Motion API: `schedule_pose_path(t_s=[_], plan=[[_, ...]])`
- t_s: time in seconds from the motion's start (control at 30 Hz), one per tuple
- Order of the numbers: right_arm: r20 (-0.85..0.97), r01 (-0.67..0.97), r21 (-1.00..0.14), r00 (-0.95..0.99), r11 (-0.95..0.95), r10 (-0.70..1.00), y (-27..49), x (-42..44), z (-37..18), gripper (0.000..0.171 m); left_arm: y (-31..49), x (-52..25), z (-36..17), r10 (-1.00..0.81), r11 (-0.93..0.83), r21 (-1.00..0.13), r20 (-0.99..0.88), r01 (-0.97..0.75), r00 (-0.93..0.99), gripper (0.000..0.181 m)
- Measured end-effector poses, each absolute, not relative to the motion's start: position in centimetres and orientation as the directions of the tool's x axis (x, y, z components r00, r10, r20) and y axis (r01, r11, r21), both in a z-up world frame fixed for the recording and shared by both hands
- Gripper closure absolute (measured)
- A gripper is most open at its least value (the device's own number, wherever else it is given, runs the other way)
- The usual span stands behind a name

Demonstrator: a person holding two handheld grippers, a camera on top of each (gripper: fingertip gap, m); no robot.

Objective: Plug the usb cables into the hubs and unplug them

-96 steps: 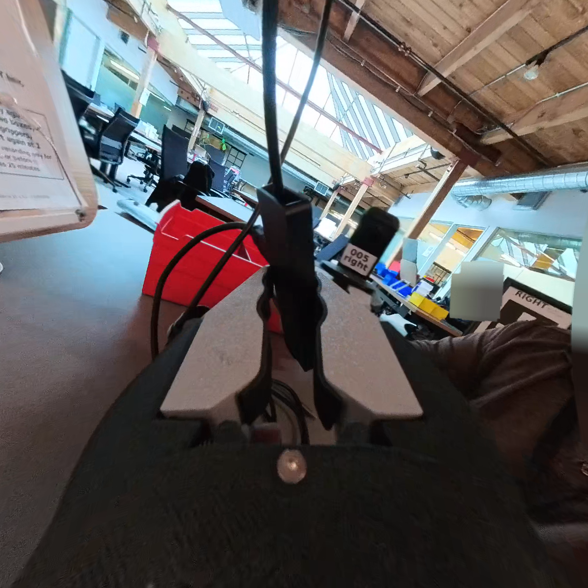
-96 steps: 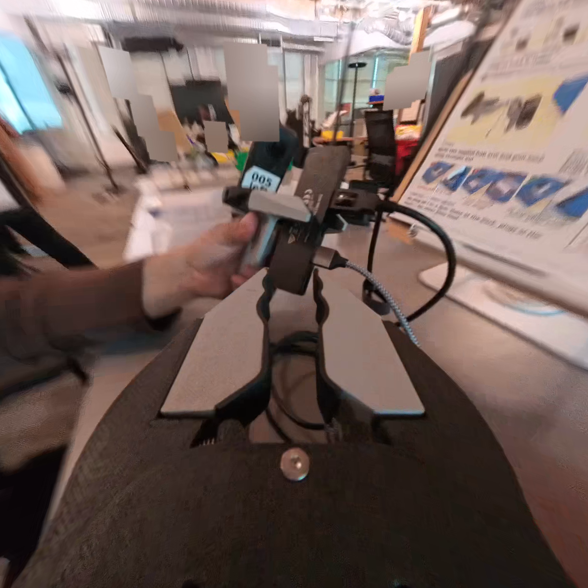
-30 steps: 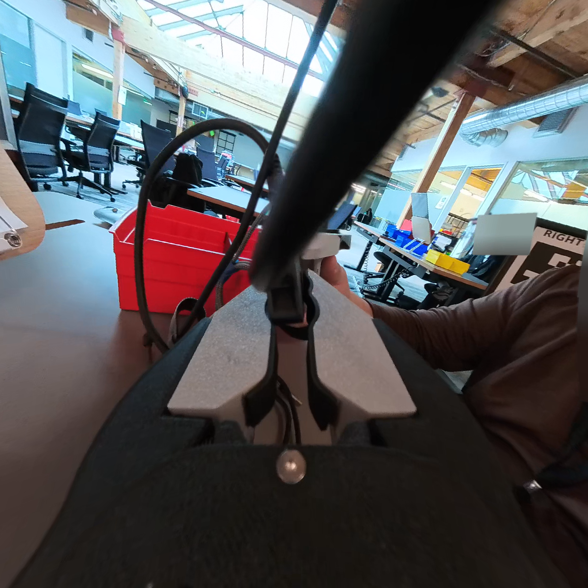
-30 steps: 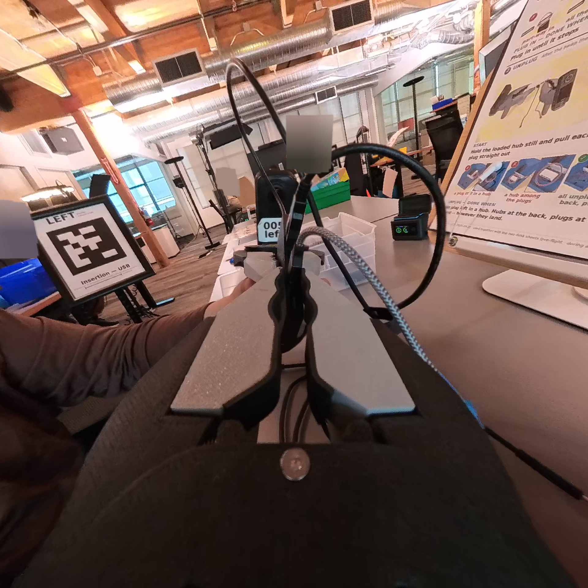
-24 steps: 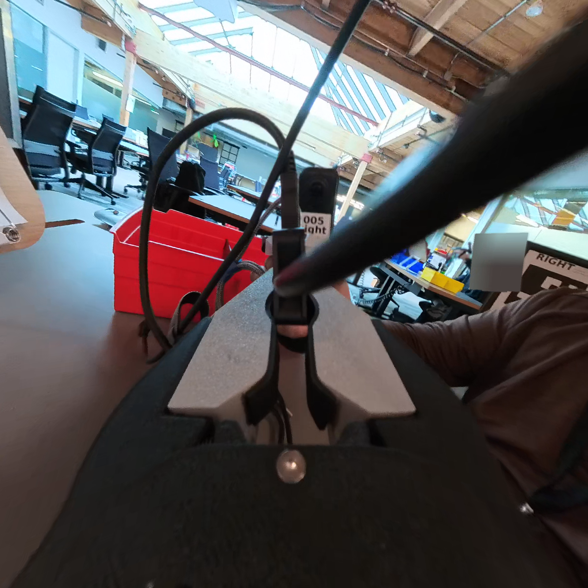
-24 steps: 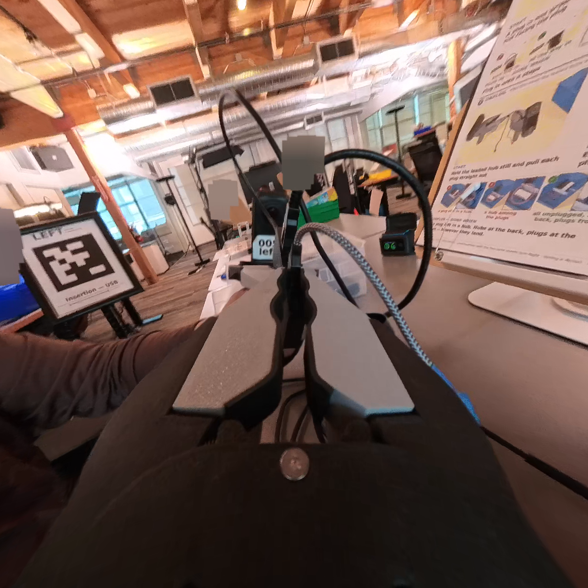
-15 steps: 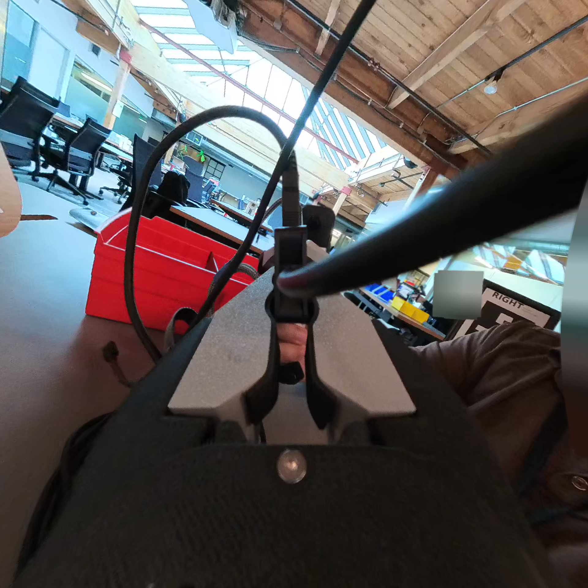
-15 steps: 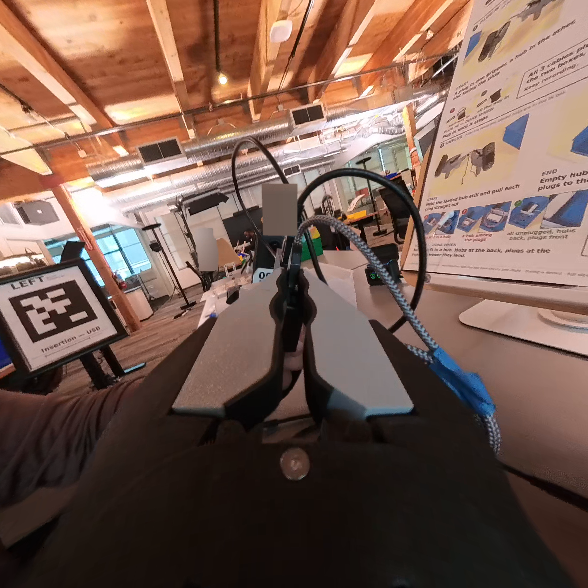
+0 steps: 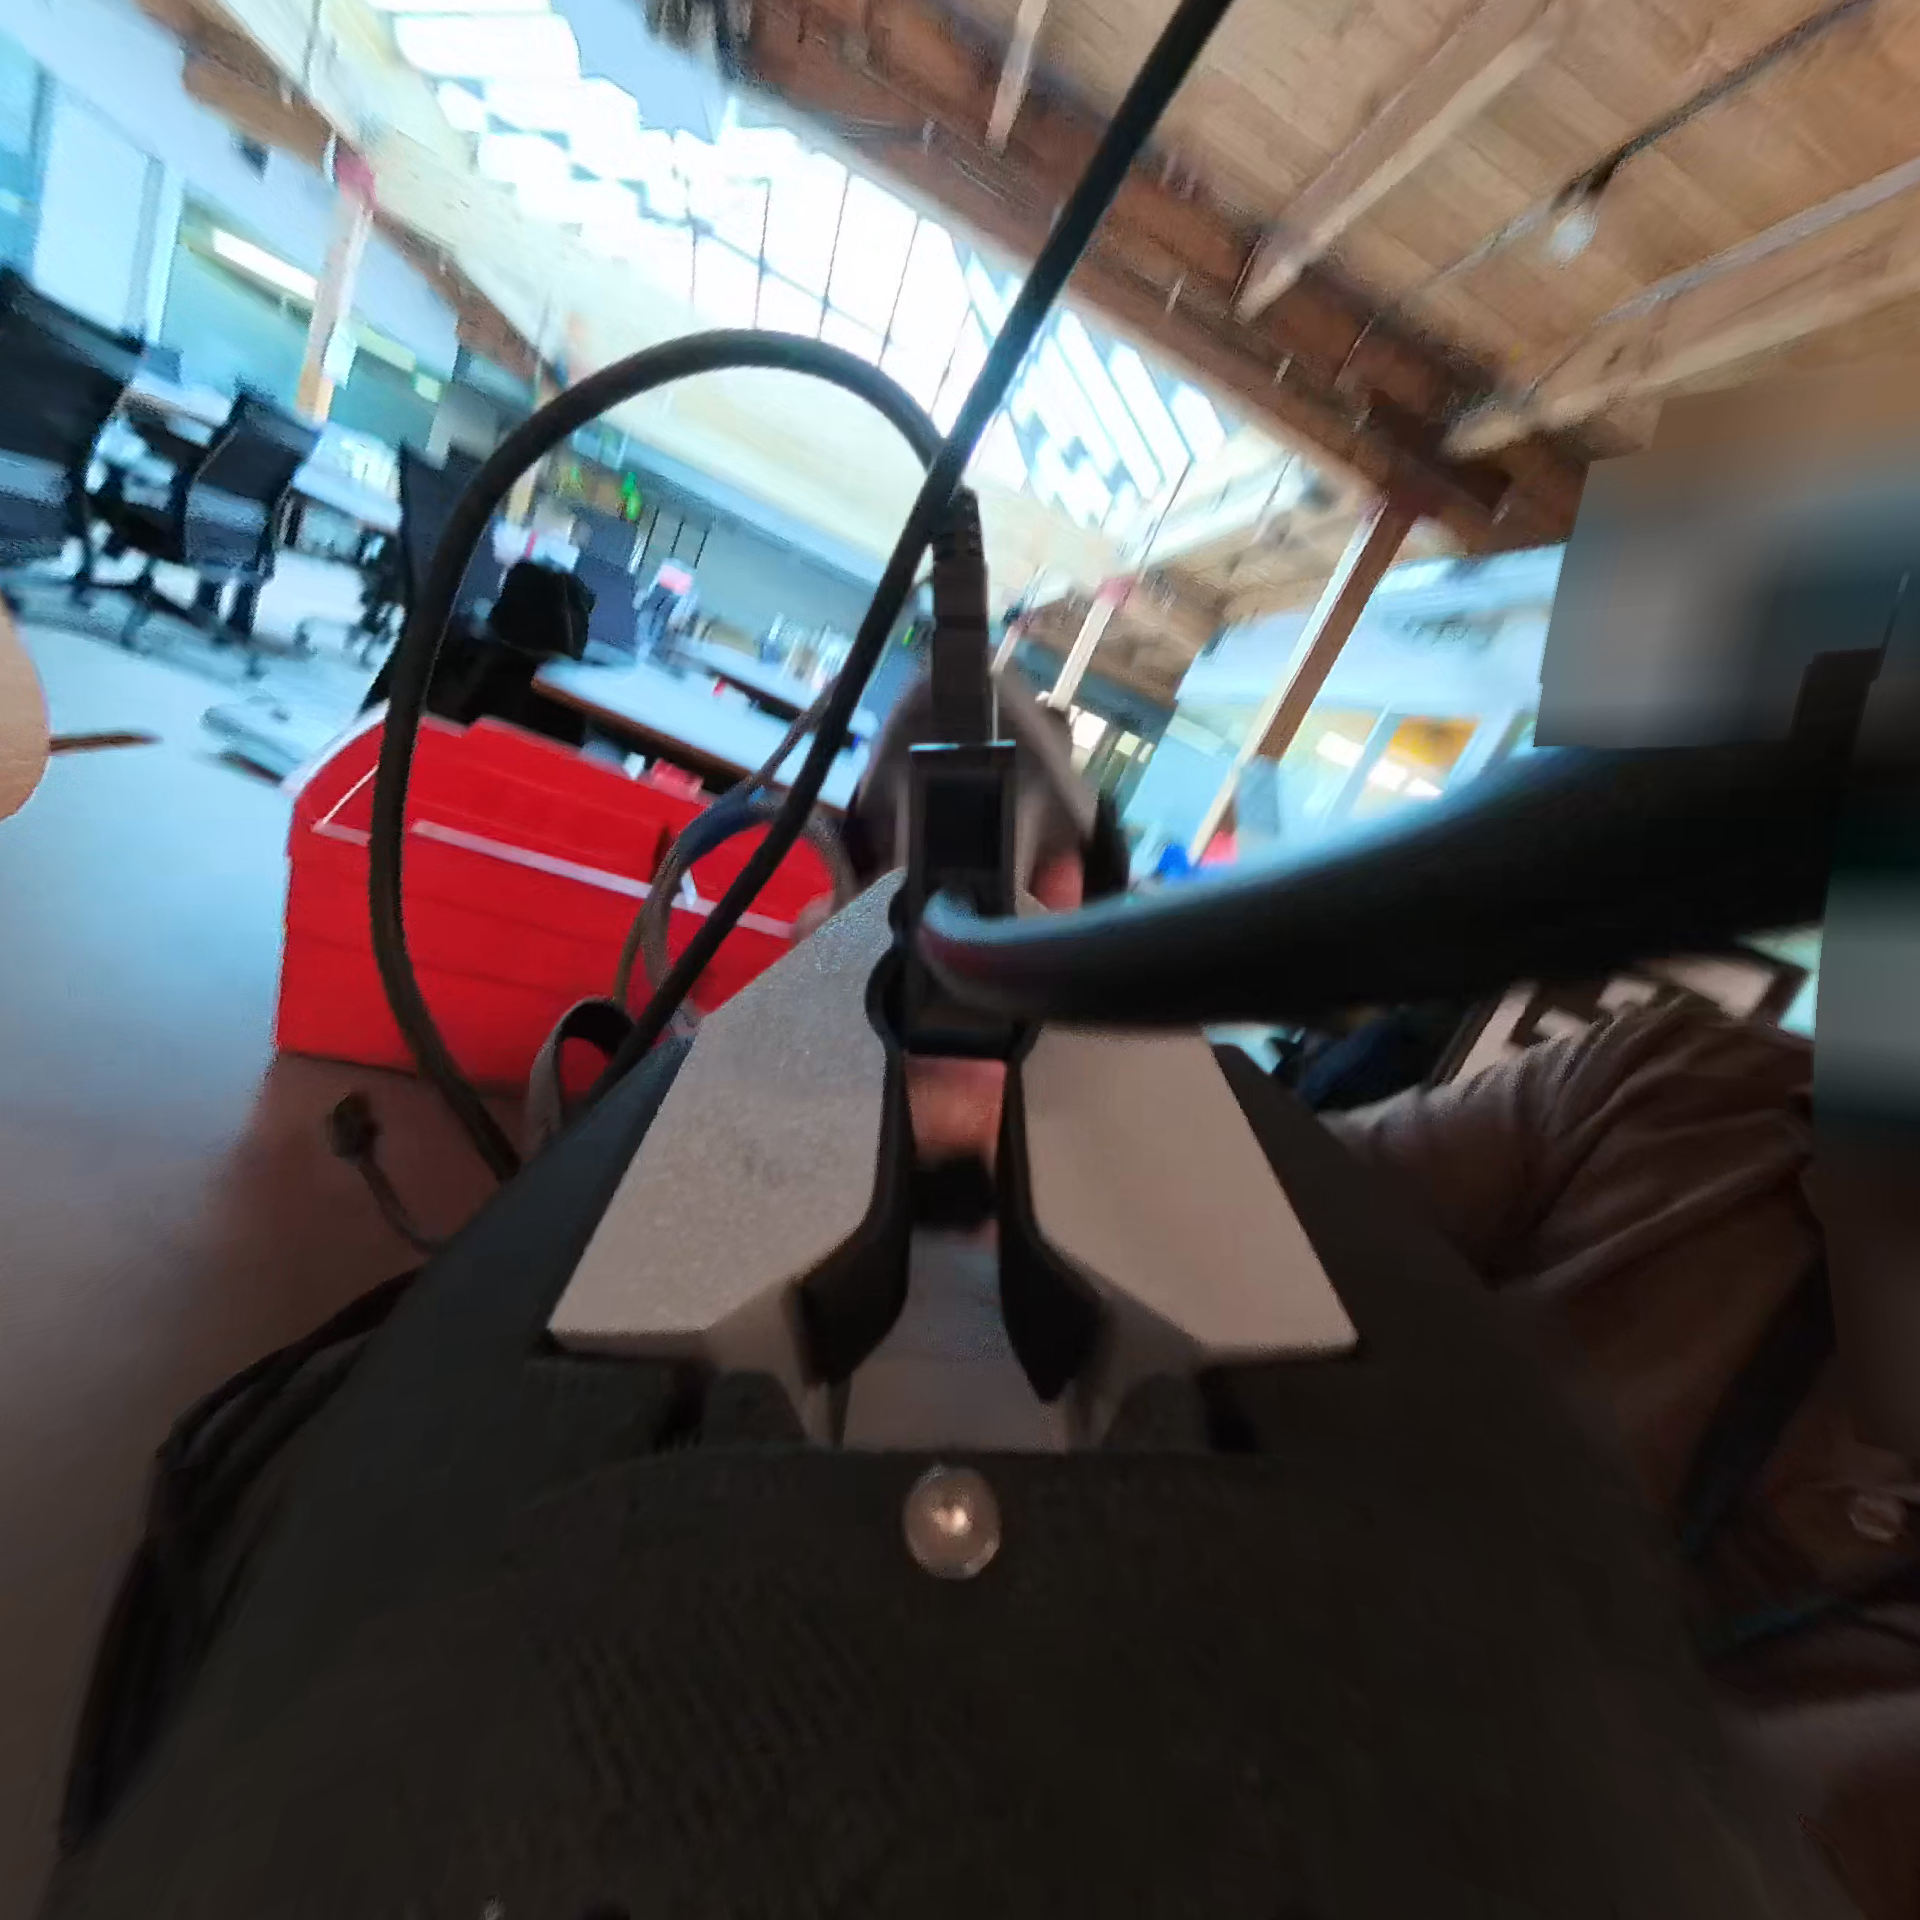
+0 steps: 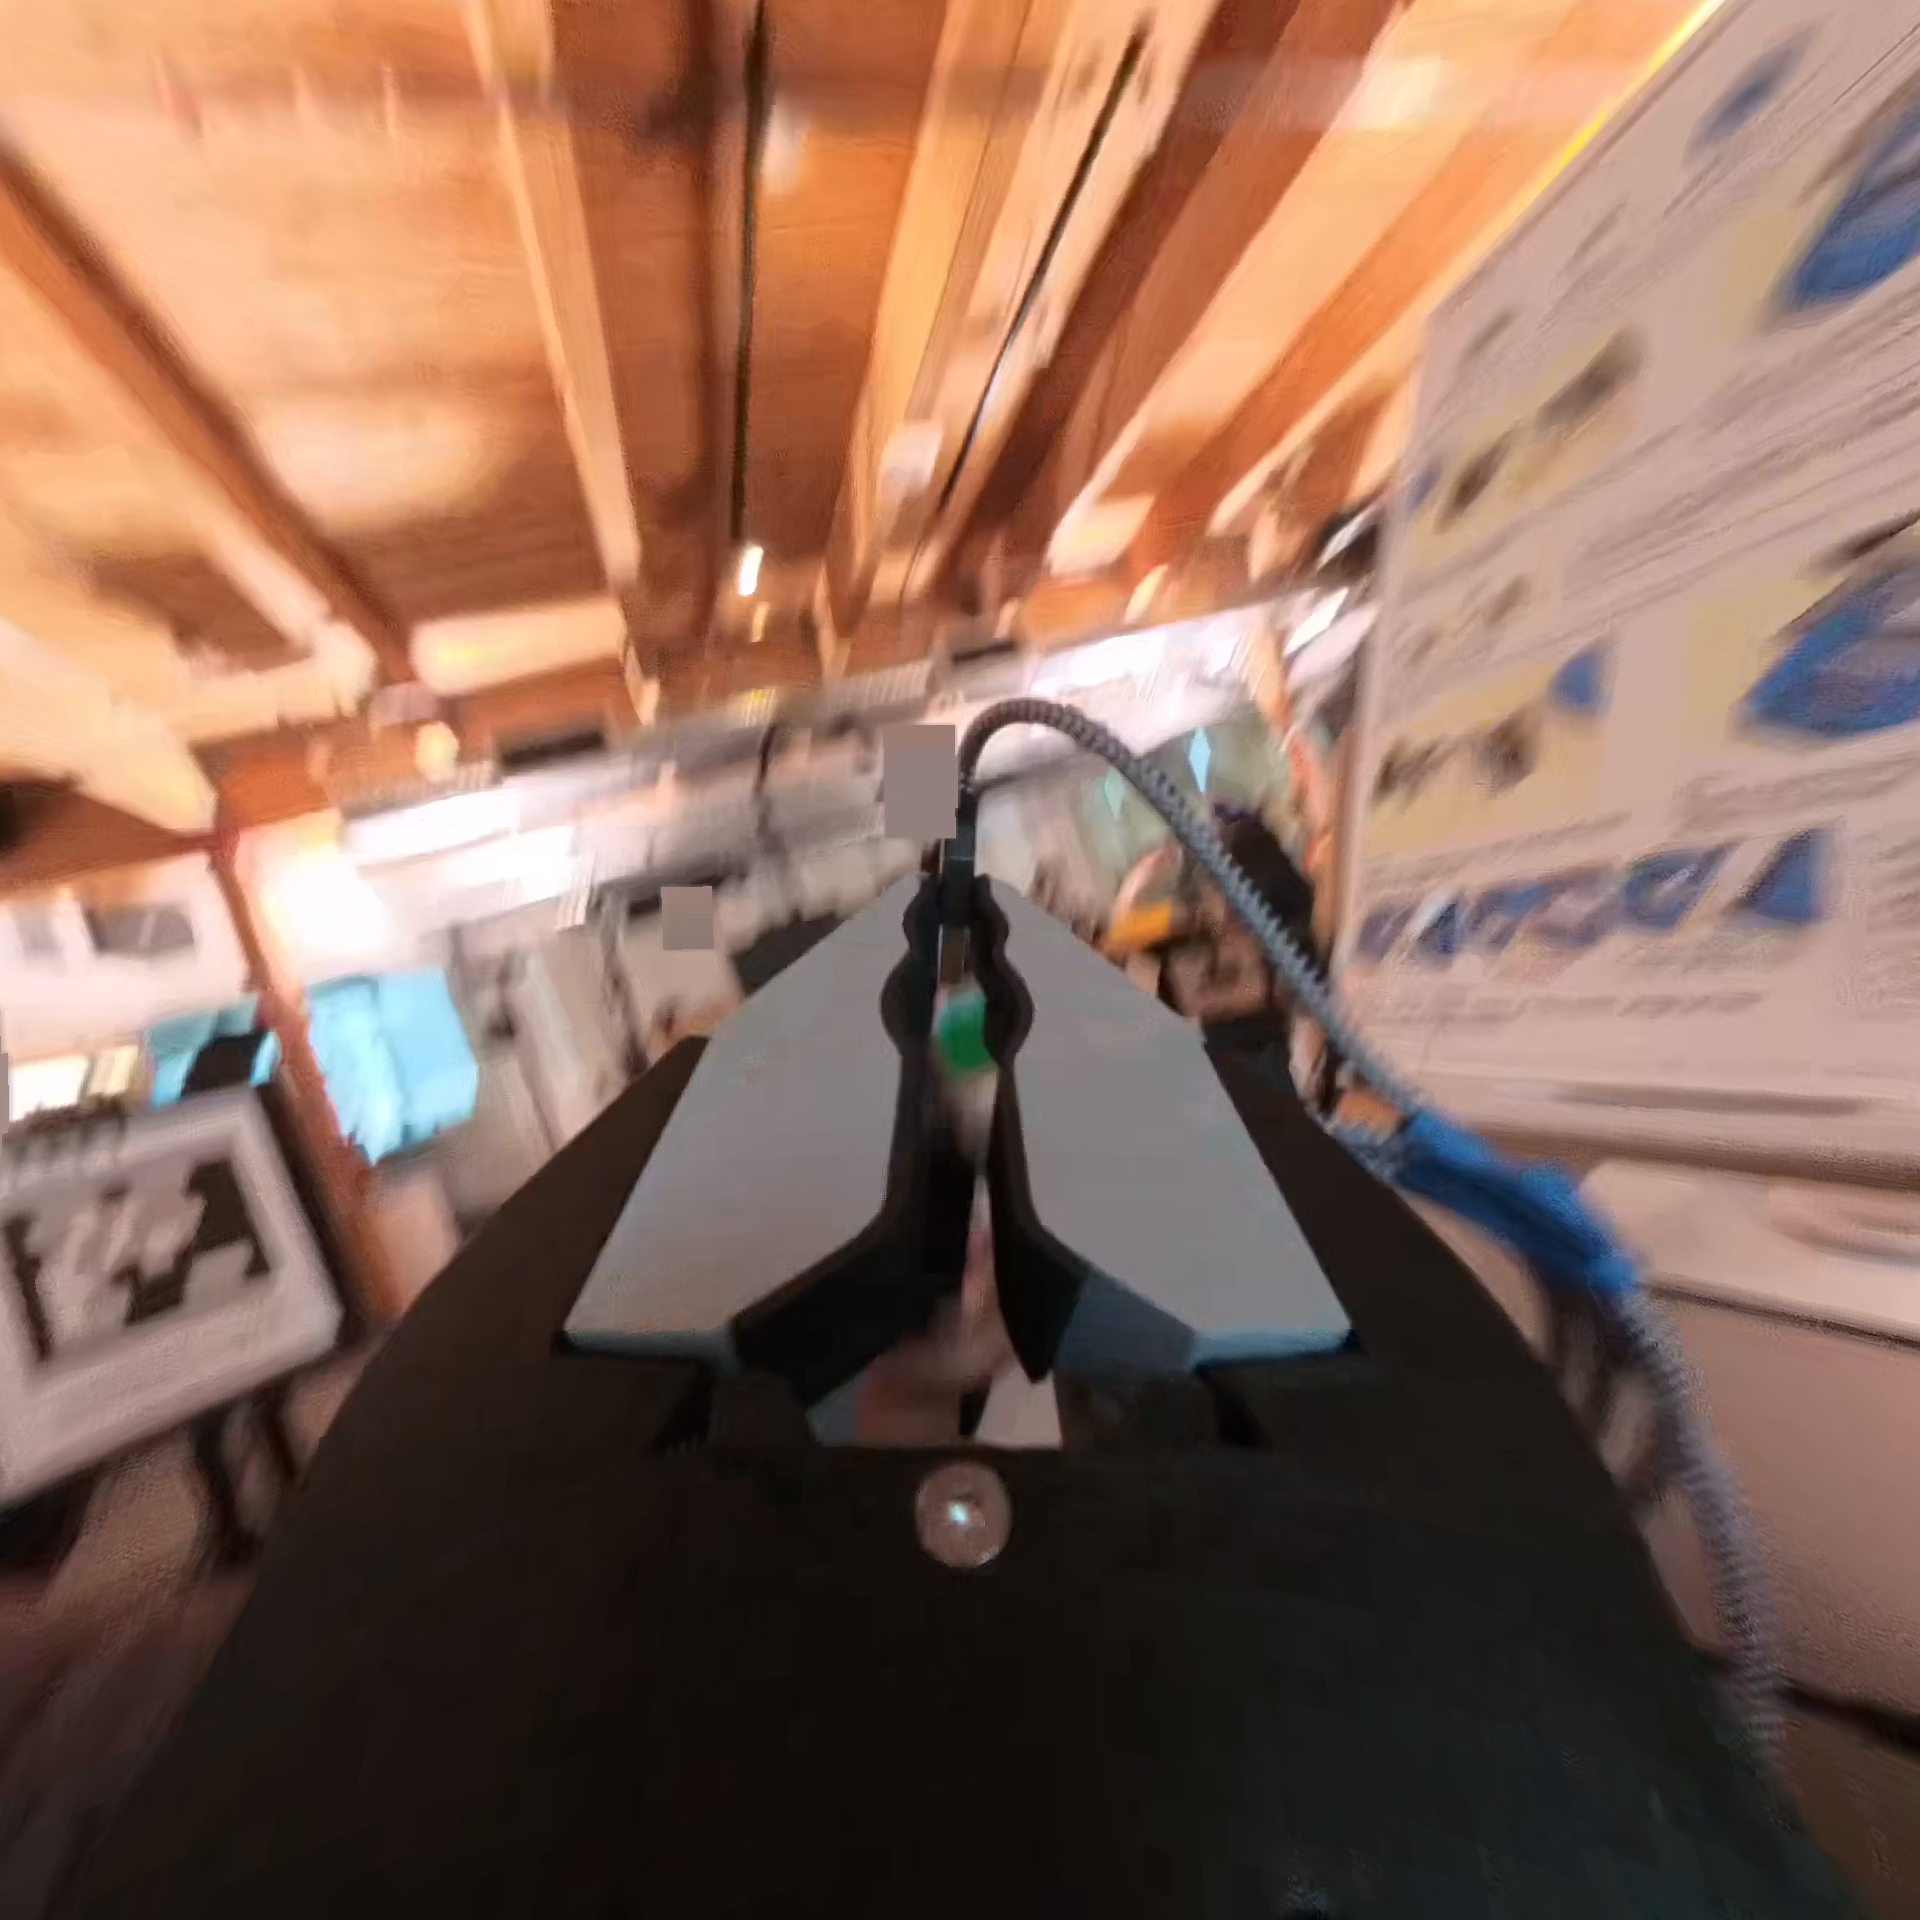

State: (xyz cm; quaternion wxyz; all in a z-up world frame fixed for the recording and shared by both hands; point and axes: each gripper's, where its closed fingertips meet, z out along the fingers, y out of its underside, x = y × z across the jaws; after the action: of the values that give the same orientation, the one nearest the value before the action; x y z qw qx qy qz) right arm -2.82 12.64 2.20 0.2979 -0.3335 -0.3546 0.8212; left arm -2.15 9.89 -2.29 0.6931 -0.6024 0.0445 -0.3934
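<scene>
In the left wrist view my left gripper (image 9: 956, 966) is shut on a thin black usb hub (image 9: 961, 821) that stands up out of the fingertips. A black cable (image 9: 416, 727) is plugged into the hub's top and loops down to the left. A thick, out-of-focus black cable (image 9: 1403, 914) runs off to the right. The right wrist view is motion-blurred. There my right gripper (image 10: 954, 904) is shut on the plug (image 10: 956, 862) of a grey braided cable (image 10: 1195, 821) with a blue tie (image 10: 1507, 1195). The plug is apart from any hub in that view.
A red bin (image 9: 468, 883) stands on the grey table (image 9: 125, 935) behind the left gripper. A person's brown sleeve (image 9: 1558, 1143) is at the right. An instruction poster (image 10: 1662, 623) stands right of the right gripper, and a marker sign (image 10: 135, 1247) stands at the left.
My right gripper has swung up and away with the braided cable's plug; the hub and black loops have left its view. My left gripper still holds the hub, tilted a little.
</scene>
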Motion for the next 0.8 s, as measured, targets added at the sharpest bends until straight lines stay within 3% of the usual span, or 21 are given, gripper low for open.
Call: schedule_pose_path(t_s=[0.07,0.1,0.27,0.4,0.57,0.8], plan=[[-0.391,-0.335,-0.658,-0.614,-0.675,0.686,17.1,-0.6,4.2,0.169,10.1,-1.7,-3.9,-0.557,-0.081,-0.916,0.369,0.394,0.744,0.172],[-0.380,-0.347,-0.659,-0.612,-0.667,0.694,17.8,0.0,4.3,0.169,10.0,-1.6,-3.9,-0.562,-0.083,-0.914,0.371,0.396,0.739,0.171],[-0.168,-0.302,-0.866,-0.575,-0.399,0.800,12.6,-0.1,3.7,0.169,9.6,-2.4,-2.4,-0.582,0.026,-0.915,0.314,0.403,0.750,0.171],[-0.122,-0.268,-0.914,-0.537,-0.305,0.835,11.8,0.7,4.6,0.169,9.5,-3.5,-3.2,-0.525,0.020,-0.948,0.262,0.319,0.810,0.173],[-0.093,-0.174,-0.963,-0.495,-0.204,0.864,14.8,5.0,7.7,0.169,9.5,-3.6,-3.3,-0.550,-0.009,-0.922,0.328,0.387,0.769,0.172],[-0.007,0.035,-0.999,-0.248,0.002,0.969,23.2,9.3,6.7,0.169,9.9,-2.3,-3.8,-0.562,-0.052,-0.935,0.318,0.352,0.763,0.172]])
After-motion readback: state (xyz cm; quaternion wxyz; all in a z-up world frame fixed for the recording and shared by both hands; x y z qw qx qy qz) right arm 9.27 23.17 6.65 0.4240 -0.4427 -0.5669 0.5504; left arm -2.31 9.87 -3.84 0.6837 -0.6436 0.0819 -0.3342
